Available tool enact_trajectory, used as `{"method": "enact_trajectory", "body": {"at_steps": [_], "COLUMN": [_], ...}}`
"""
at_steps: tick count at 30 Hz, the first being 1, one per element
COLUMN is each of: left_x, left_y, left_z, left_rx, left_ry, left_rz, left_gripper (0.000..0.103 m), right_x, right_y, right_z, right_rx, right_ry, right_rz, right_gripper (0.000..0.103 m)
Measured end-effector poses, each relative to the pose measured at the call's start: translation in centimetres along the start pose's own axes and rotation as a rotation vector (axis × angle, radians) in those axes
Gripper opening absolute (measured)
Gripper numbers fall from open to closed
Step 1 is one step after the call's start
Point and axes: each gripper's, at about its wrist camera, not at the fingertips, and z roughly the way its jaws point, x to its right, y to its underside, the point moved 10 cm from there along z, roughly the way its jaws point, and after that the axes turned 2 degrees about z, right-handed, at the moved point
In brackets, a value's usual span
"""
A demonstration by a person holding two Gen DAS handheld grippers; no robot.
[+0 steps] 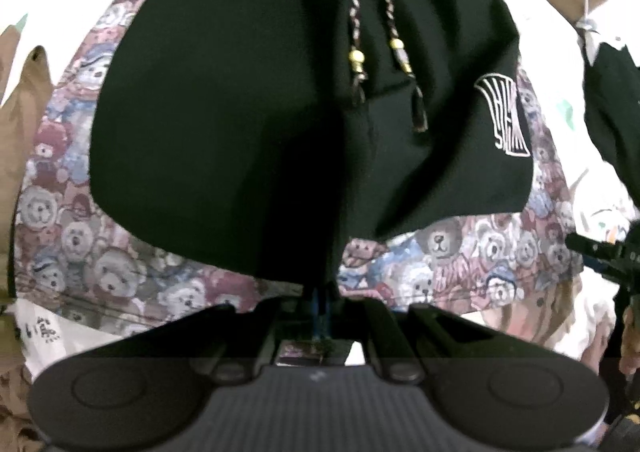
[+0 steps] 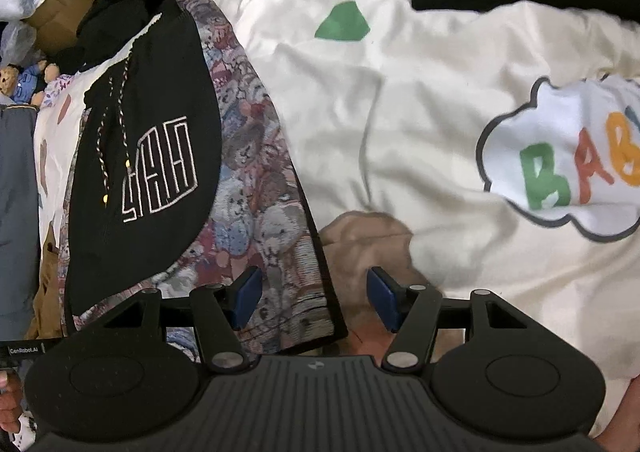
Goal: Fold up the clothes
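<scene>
Below the left gripper (image 1: pixel 320 304), black shorts (image 1: pixel 248 112) are lying spread over a bear-print garment (image 1: pixel 460 252). The jaws are standing fully closed with the hem of the shorts pinched between them; the blue pads are showing only as a thin strip under the dark fabric. 2 braided drawstrings (image 1: pixel 376 44) with gold beads are lying down the front of the shorts, and a white outlined logo (image 1: pixel 504 120) is sitting near 1 leg edge. The waistband is cut off by the top of the frame. A second black item at the right edge is only partly visible and cannot be identified. The right gripper (image 1: pixel 608 256) is entering at the right edge, blurred.

From the right wrist view, the right gripper (image 2: pixel 316 296) is standing open with nothing between its blue pads (image 2: pixel 250 292). It is hovering over the corner of the bear-print garment and a tan cloth (image 2: pixel 368 240), most of which is hidden under a cream sheet (image 2: pixel 400 112). A "BAB" print (image 2: pixel 568 156) is running off the frame, so the remaining letters cannot be read. The shorts (image 2: pixel 132 124) are lying to the left.
</scene>
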Motion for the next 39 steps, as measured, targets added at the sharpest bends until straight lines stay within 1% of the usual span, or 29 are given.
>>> {"method": "enact_trajectory", "body": {"at_steps": [2, 3, 5, 6, 7, 8, 10, 16, 25, 30, 33, 35, 38, 39], "left_x": [0.0, -0.1, -0.3, -0.4, -0.6, -0.7, -0.7, 0.7, 4.9, 7.4, 8.2, 8.6, 8.6, 8.2], "left_y": [0.3, 0.4, 0.7, 0.8, 1.0, 1.2, 1.0, 0.7, 2.0, 1.5, 1.1, 1.1, 1.5, 2.1], "left_z": [-0.5, -0.7, -1.1, -1.2, -1.5, -1.7, -1.7, -0.8, 0.3, 3.1, 5.2, 6.5, 7.5, 7.1], "left_rx": [-0.003, -0.005, -0.007, -0.009, -0.01, -0.013, -0.017, -0.034, -0.045, -0.061, -0.07, -0.078, -0.093, -0.097], "left_ry": [-0.001, -0.002, -0.003, -0.003, -0.002, 0.0, 0.005, 0.032, 0.097, 0.123, 0.138, 0.156, 0.176, 0.182], "left_rz": [0.001, 0.002, 0.003, 0.004, 0.004, 0.005, 0.007, 0.011, 0.031, 0.027, 0.026, 0.02, 0.014, 0.013], "left_gripper": [0.003, 0.003, 0.003, 0.003, 0.003, 0.003, 0.003, 0.003, 0.003, 0.003, 0.003, 0.003, 0.003, 0.003], "right_x": [-0.1, -0.1, -0.1, -0.1, -0.1, -0.1, -0.3, -0.5, 1.2, 1.5, 1.6, 1.9, 2.3, 2.5], "right_y": [0.2, 0.3, 0.5, 0.6, 0.7, 0.8, 0.7, -0.3, -2.6, -3.8, -4.1, -4.4, -4.8, -4.9], "right_z": [0.2, 0.3, 0.6, 0.7, 0.8, 0.9, 0.7, -1.1, -4.6, -5.7, -5.7, -5.8, -5.8, -5.8], "right_rx": [-0.007, -0.011, -0.026, -0.033, -0.04, -0.049, -0.051, -0.018, 0.045, 0.061, 0.064, 0.069, 0.073, 0.075], "right_ry": [-0.005, -0.007, -0.005, -0.002, 0.003, 0.008, 0.01, 0.056, 0.117, 0.165, 0.19, 0.209, 0.229, 0.235], "right_rz": [0.002, 0.003, -0.001, -0.006, -0.016, -0.025, -0.039, -0.072, -0.072, -0.106, -0.117, -0.123, -0.122, -0.124], "right_gripper": [0.062, 0.058, 0.038, 0.032, 0.021, 0.015, 0.009, 0.006, 0.006, 0.005, 0.005, 0.005, 0.005, 0.005]}}
